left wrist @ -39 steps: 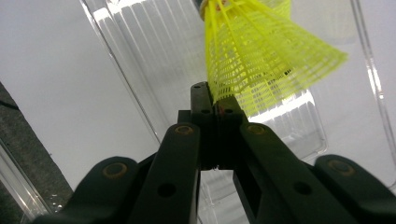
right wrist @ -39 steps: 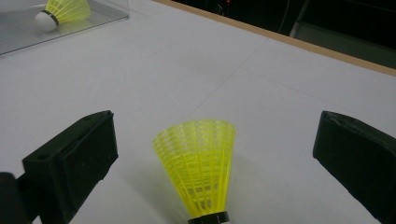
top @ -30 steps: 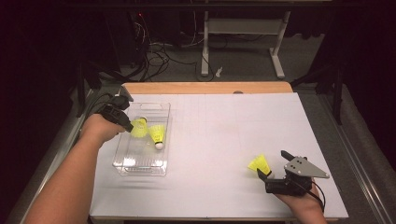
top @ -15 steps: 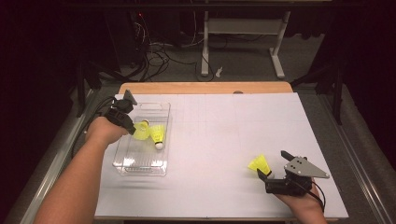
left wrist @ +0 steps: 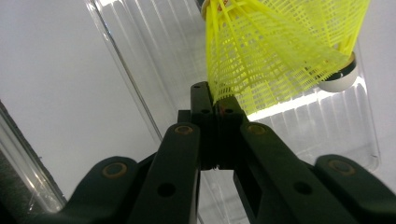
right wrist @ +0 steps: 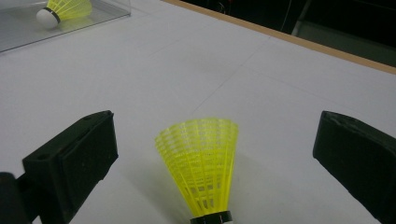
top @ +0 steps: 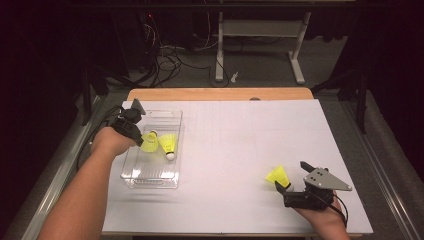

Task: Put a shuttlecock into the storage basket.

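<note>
A clear plastic box (top: 150,177) stands at the table's left. My left gripper (top: 139,138) hangs over the box's left side, shut on the mesh rim of a yellow shuttlecock (top: 149,142). In the left gripper view the jaws (left wrist: 217,100) pinch the shuttlecock (left wrist: 280,51) by its skirt edge. A second yellow shuttlecock (top: 169,145) lies in the box beside it. At the front right, my right gripper (top: 289,186) is open around a third yellow shuttlecock (top: 277,176). That shuttlecock (right wrist: 200,168) sits on the table between the wide jaws of my right gripper (right wrist: 219,158), touching neither.
White paper (top: 240,140) covers the table, with a wooden edge (top: 220,94) at the far side. Cables trail from the left gripper off the table's left edge. In the right gripper view, the box (right wrist: 93,21) with a shuttlecock (right wrist: 65,9) shows far off.
My left hand has turned and shifted slightly over the box, still holding its shuttlecock. The right gripper and its shuttlecock have not moved.
</note>
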